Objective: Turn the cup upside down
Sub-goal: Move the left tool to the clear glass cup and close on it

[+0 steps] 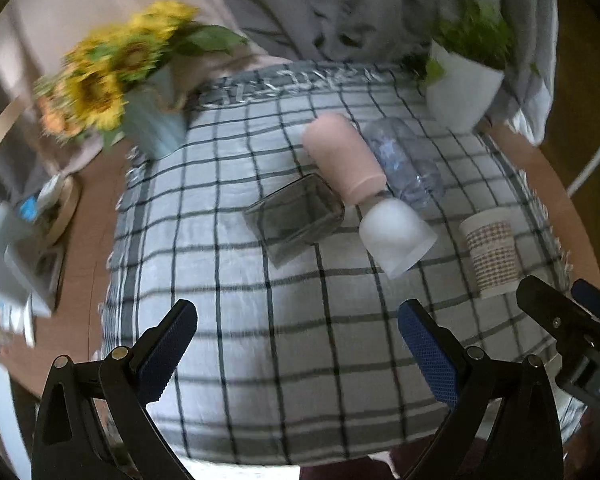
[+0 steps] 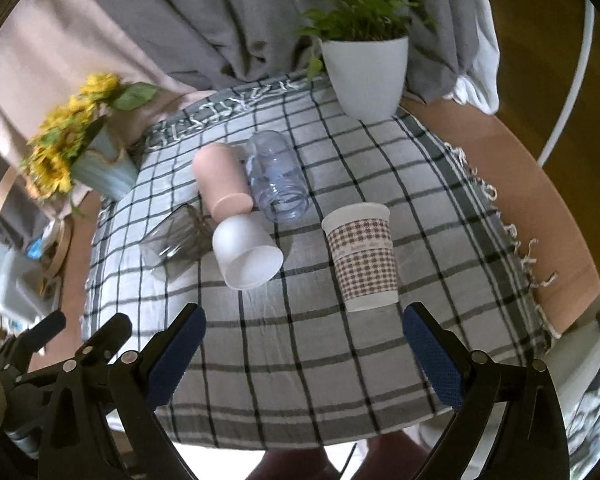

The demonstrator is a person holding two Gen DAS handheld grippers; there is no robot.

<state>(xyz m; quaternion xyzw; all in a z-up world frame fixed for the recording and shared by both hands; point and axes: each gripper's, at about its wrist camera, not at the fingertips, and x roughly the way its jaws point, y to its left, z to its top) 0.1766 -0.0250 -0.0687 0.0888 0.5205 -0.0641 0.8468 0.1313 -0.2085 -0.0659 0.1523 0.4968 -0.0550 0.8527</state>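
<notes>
L grip: my left gripper (image 1: 298,354) wide apart, holding nothing, above cloth (image 1: 260,360).
R grip: my right gripper (image 2: 304,354) wide, holding nothing.
Cup: paper cup (image 2: 362,258) upright, just ahead of R.

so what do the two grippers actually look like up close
Both look alike. The left hand-held gripper and right hand-held gripper each have two matte black, angular fingers with silver rivet-like pins at the joints. The inner pads are dark blue with a fine dimpled texture. No cables or sleeves are clearly visible.
</notes>
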